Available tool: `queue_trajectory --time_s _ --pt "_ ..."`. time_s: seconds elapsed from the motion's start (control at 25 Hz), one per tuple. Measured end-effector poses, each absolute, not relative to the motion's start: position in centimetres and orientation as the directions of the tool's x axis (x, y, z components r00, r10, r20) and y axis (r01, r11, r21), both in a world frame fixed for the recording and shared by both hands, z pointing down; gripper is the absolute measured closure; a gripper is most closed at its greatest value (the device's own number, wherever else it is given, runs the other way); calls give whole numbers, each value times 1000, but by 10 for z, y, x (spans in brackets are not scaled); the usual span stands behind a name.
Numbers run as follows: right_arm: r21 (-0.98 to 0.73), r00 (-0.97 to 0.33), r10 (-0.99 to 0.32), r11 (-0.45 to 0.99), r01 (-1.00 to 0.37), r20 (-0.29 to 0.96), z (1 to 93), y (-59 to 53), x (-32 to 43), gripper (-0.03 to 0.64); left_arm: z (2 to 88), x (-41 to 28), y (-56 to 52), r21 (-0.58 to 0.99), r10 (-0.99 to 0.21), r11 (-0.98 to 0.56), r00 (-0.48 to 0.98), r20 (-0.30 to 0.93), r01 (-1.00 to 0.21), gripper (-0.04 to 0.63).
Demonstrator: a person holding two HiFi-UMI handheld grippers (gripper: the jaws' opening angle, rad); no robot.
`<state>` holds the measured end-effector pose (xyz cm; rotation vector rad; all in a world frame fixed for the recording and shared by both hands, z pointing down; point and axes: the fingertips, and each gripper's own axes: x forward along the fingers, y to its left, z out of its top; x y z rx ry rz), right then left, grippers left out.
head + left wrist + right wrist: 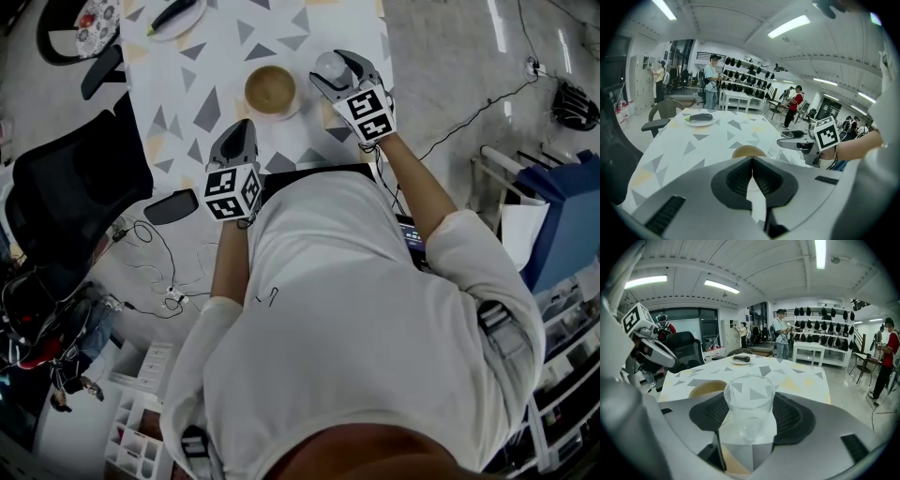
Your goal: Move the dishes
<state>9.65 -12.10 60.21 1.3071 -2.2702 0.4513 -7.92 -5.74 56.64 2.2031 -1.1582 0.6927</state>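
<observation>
Now, the right gripper [334,73] is pinching a clear drinking glass [749,404], its two dark pads pressing in on the glass's sides. The glass is standing upright, over the table [216,56] close to its right-hand edge. I cannot tell whether its base is touching the cloth. Just beside it, toward the left, a tan bowl [270,89] is sitting near the person's end of the table. The left gripper [243,127] is hovering on the bowl's other side, nearer the person, with its jaws pressed together on nothing. Beyond the bowl, a long run of bare triangle-patterned cloth is lying open, reaching to the far end. There a white plate [700,120] is carrying a dark, long vegetable [699,117]. A black office chair [66,197] is crowding the table's left side.
</observation>
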Motion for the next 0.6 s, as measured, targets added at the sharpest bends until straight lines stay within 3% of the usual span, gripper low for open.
queue_trajectory --time_s 0.36,0.6 --pt "-70 -431 -686 487 -871 586 609 -89 102 301 573 -70 -57 271 -537 -487 529 657 -830 575" --pt "-63 -402 -682 464 -884 611 604 -64 116 345 577 -65 -68 288 -530 -492 544 650 -822 575"
